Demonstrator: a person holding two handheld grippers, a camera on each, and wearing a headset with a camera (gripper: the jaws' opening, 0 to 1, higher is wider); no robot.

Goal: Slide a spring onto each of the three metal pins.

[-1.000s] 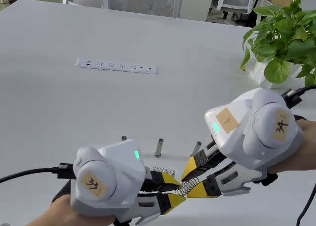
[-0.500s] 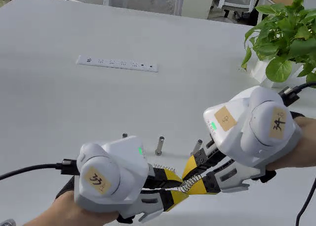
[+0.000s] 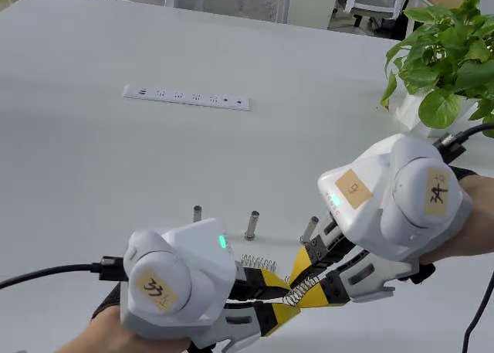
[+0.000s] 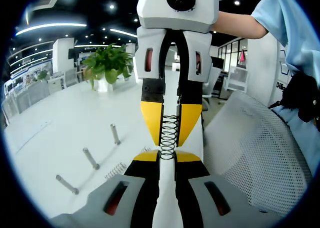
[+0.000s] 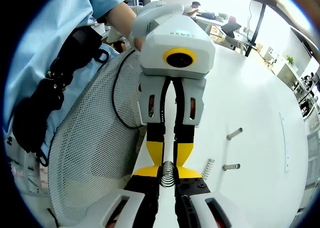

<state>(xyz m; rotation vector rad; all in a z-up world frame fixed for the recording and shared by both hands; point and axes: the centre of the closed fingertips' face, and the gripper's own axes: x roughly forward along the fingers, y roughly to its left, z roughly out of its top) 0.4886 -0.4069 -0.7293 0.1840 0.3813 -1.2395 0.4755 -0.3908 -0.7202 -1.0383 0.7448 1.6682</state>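
- a white table stretches ahead in the head view, with a strip lying far back and a plant at the far right.
- three pins stand upright in a row, apart from each other. a loose spring lies flat on the table just on the person's side of the middle one.
- the left gripper comes in from the lower left and the right gripper from the right, and their tips meet. a spring sits between them, nearer the person than the pins.
- in the left gripper view the right gripper reaches down from the top. its yellow fingers are clamped on the spring, which runs lengthwise between them.
- the left gripper has its own jaws drawn in narrow on the spring's near end, one pad against each side.
- to the left the pins stand on the table with the loose spring just beside them. the plant is beyond, and a mesh chair is on the right.
- in the right gripper view the spring shows end-on, pinched between the right gripper tips at the bottom.
- the left gripper points down from above, its fingers close together on the same spring.
- two pins and the loose spring are on the table to the right, and the chair is on the left.
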